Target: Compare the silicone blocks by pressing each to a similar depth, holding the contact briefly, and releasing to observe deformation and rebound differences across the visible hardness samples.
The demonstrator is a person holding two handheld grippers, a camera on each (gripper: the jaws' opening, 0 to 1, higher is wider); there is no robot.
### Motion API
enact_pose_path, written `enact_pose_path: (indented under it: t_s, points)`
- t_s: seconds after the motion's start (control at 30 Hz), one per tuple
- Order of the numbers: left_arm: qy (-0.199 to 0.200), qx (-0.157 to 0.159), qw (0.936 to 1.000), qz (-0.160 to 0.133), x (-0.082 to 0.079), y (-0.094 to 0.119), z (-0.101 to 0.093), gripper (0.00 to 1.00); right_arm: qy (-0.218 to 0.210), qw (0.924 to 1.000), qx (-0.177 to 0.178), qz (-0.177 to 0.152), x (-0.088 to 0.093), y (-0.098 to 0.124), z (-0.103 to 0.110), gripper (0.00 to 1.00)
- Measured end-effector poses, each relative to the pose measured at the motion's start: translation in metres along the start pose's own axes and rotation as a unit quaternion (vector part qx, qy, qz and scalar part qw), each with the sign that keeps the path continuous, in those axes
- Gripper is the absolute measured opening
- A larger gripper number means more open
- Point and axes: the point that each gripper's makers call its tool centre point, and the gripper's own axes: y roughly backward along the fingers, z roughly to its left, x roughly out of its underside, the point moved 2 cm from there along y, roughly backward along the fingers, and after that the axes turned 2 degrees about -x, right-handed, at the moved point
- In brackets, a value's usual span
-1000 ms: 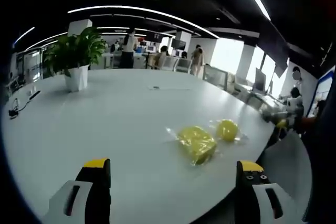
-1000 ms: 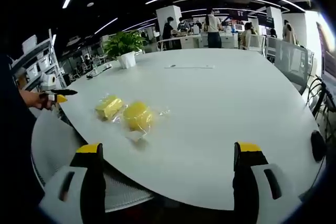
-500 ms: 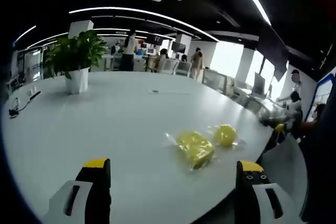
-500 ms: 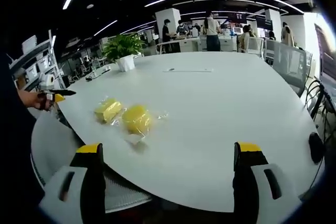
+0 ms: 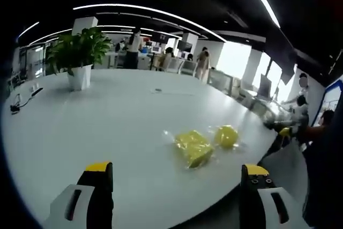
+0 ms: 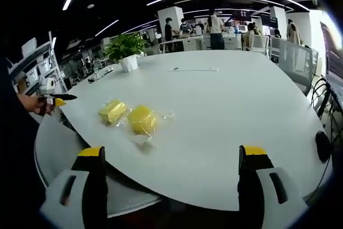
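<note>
Hovering wide open and empty, left gripper (image 5: 177,178) and right gripper (image 6: 176,162), ahead of pressing two bagged yellow silicone blocks (image 5: 193,148) lying untouched just beyond, apparently awaiting comparison.

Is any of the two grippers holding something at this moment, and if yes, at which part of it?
Nothing is held. The left gripper and right gripper are open, away from both yellow blocks.

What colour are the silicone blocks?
Yellow; both silicone blocks sit in clear wrap, best in the right gripper view.
</note>
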Motion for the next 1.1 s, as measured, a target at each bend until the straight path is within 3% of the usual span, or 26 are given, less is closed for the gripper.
enact_pose_path:
  t_s: [0.1, 0.17, 0.3, 0.47, 0.6, 0.83, 1.1]
  points:
    - [-0.001, 0.007, 1.0000, -0.006, -0.012, 0.004, 0.001, 1.00, 0.008, 1.0000, 0.001, -0.004, -0.011, 0.000, 0.000, 0.96]
    - [-0.024, 0.008, 0.9997, 0.002, -0.018, 0.002, 0.008, 1.00, 0.011, 0.9999, -0.002, -0.010, -0.014, 0.000, -0.002, 0.96]
    - [-0.013, 0.005, 0.9996, -0.023, -0.028, -0.006, 0.017, 1.00, 0.014, 0.9999, 0.004, -0.007, -0.006, 0.000, -0.007, 0.96]
    - [-0.008, 0.004, 0.9991, -0.041, -0.033, -0.010, 0.005, 1.00, 0.012, 0.9999, -0.001, -0.009, -0.003, 0.002, -0.002, 0.96]
    - [0.009, 0.011, 0.9992, -0.038, -0.025, -0.012, -0.003, 1.00, 0.020, 0.9997, -0.010, -0.004, 0.001, 0.001, 0.001, 0.96]
    - [0.030, 0.026, 0.9990, -0.021, -0.022, -0.022, 0.000, 1.00, 0.010, 0.9999, -0.004, -0.010, 0.006, 0.002, -0.002, 0.96]
    - [0.050, 0.028, 0.9984, -0.003, -0.013, -0.026, 0.006, 1.00, 0.037, 0.9992, -0.007, -0.015, 0.010, -0.001, 0.000, 0.96]
